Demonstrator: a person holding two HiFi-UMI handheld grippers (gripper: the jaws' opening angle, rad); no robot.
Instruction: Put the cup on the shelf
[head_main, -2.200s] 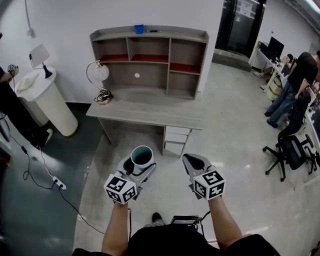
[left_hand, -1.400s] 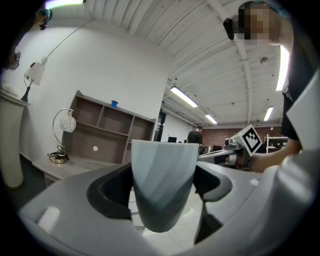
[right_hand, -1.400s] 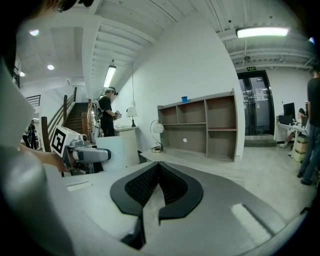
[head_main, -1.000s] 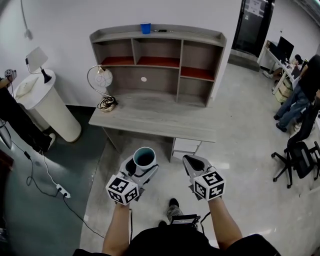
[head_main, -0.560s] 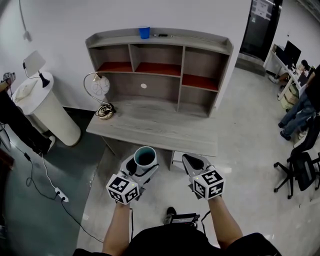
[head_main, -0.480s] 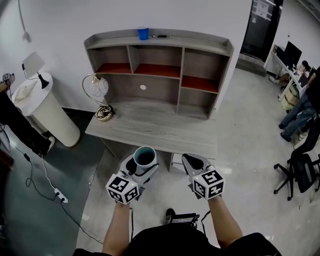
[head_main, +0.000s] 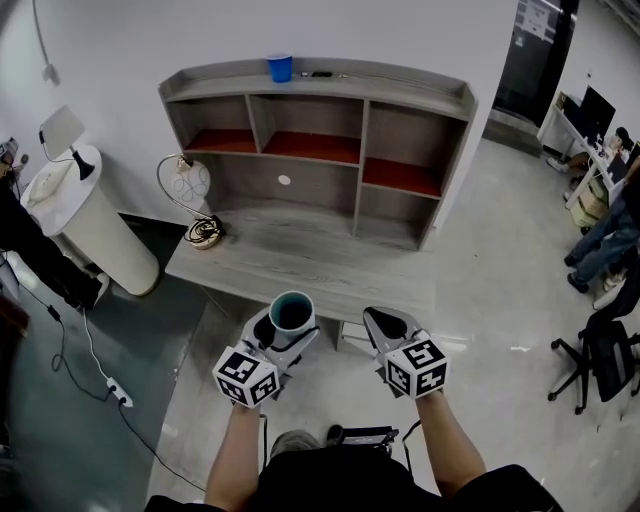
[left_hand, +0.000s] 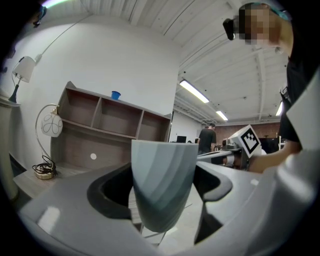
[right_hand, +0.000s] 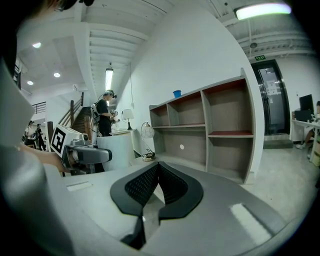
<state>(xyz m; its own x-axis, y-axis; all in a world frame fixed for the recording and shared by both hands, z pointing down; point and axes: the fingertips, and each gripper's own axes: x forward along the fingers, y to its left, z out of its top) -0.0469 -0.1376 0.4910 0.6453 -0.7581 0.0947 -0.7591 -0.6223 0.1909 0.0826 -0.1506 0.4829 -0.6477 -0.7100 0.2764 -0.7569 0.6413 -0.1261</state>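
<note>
A grey-teal cup (head_main: 291, 311) (left_hand: 163, 183) stands upright between the jaws of my left gripper (head_main: 283, 330) (left_hand: 162, 187), which is shut on it, held in front of the desk's near edge. My right gripper (head_main: 385, 325) (right_hand: 158, 186) hangs beside it at the right, shut with nothing between its pads. The wooden shelf unit (head_main: 318, 150) (left_hand: 105, 131) (right_hand: 210, 127) with red-lined upper compartments stands on the desk (head_main: 300, 255) ahead. A small blue cup (head_main: 280, 68) sits on the shelf's top board.
A desk lamp (head_main: 192, 196) with coiled cable stands at the desk's left end. A white round bin (head_main: 90, 215) with a small lamp is at the left wall. A power strip and cable (head_main: 108, 390) lie on the floor. People and an office chair (head_main: 605, 350) are at the right.
The desk and shelf have come closer and lower in the head view as I walked toward them. Both grippers keep their pose, the cup still held in the left one.
</note>
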